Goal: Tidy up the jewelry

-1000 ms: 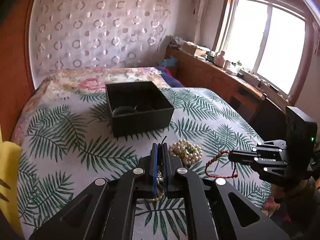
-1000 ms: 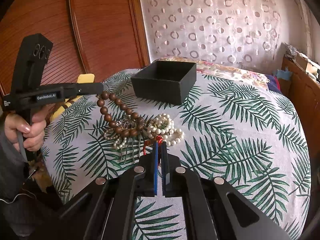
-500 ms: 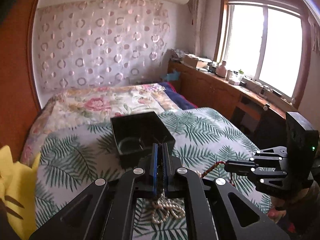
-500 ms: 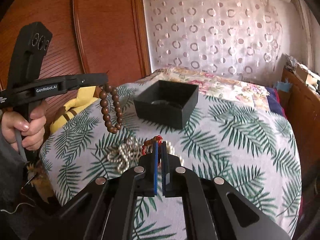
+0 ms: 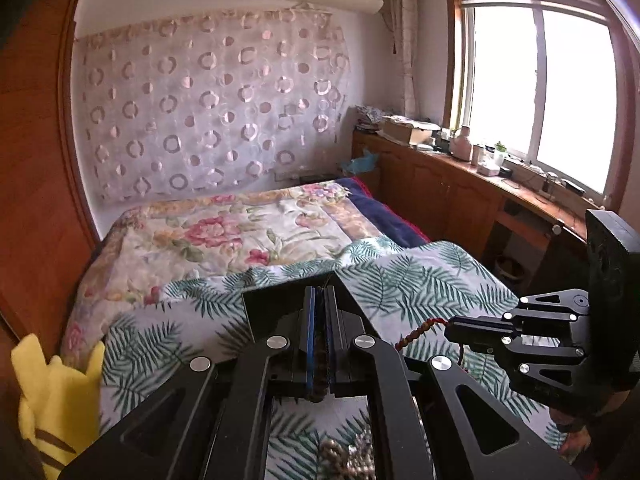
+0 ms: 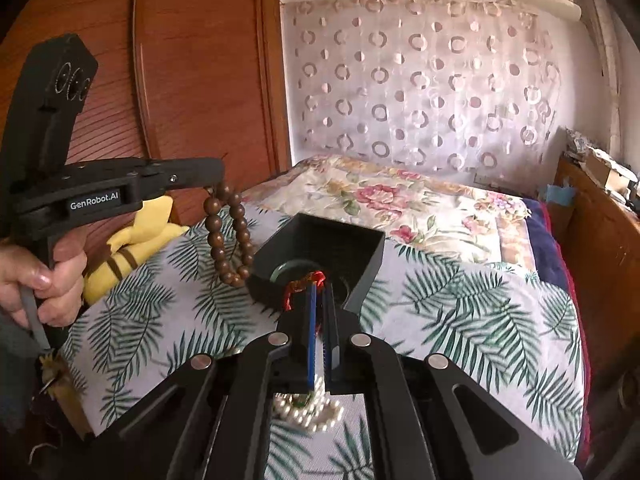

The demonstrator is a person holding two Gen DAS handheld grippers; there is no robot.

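My left gripper [image 5: 319,294] is shut on a brown wooden bead bracelet [image 6: 228,236], which hangs from its tips [image 6: 218,178] just left of the open black box [image 6: 320,260]. My right gripper [image 6: 320,292] is shut on a red-corded bead bracelet [image 6: 306,282] and holds it over the box's near edge; it also shows in the left wrist view [image 5: 420,330]. A green bangle [image 6: 292,270] lies inside the box. The box [image 5: 272,304] is mostly hidden behind my left fingers. A heap of white pearls [image 6: 308,408] lies on the leaf-print cloth below my right gripper.
The leaf-print cloth [image 6: 460,320] covers a bed with a floral quilt [image 5: 224,236] behind. A yellow plush toy [image 5: 52,392] sits at the left edge. Wooden wardrobe [image 6: 180,80] on the left, wooden counter [image 5: 460,192] under the window on the right.
Both grippers have lifted their bracelets off the jewelry heap and carried them forward and up toward the black box. The pearls stay on the cloth.
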